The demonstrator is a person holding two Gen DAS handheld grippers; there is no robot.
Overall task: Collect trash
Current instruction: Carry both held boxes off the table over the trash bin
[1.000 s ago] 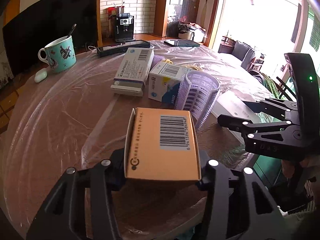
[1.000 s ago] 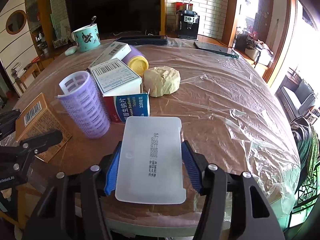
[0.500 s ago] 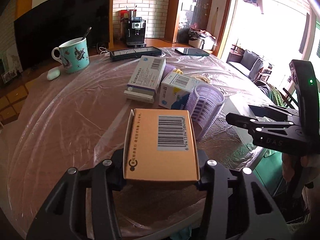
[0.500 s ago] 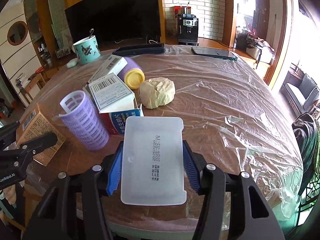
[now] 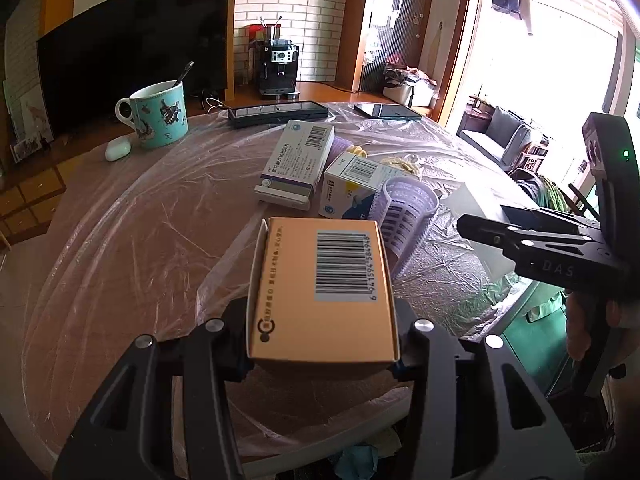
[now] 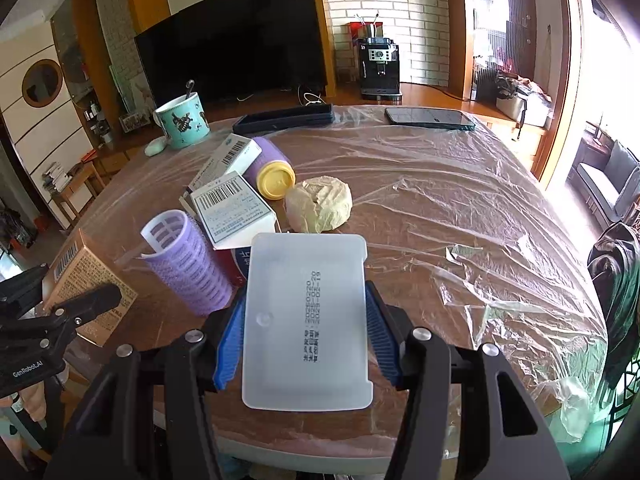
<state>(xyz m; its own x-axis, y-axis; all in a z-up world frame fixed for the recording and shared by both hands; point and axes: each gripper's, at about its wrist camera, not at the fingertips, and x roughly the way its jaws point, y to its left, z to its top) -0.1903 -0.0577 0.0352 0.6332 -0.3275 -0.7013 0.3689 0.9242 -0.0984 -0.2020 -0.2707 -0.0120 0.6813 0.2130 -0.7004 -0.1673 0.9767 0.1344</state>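
The round table (image 6: 460,208), wrapped in crinkled clear plastic film (image 6: 500,280), filled most of both views. Behind it stood a dark television (image 6: 240,52) and a black coffee machine (image 6: 378,68). On the table's far side sat a teal mug (image 5: 158,118) with a spoon in it, a white earbud case just beside it, and two dark phones. Nearer lay two white medicine boxes (image 6: 228,204), a purple bottle with a yellow cap (image 6: 272,168), a lump of yellowish paper (image 6: 320,204) and a purple hair roller (image 6: 188,264). The left claw (image 5: 322,340) was clenched on an orange cardboard box (image 5: 320,292), held above the table's near edge. The right claw (image 6: 306,344) gripped a translucent white plastic lid (image 6: 306,320) between its blue pads (image 6: 230,340), likewise above the near edge.
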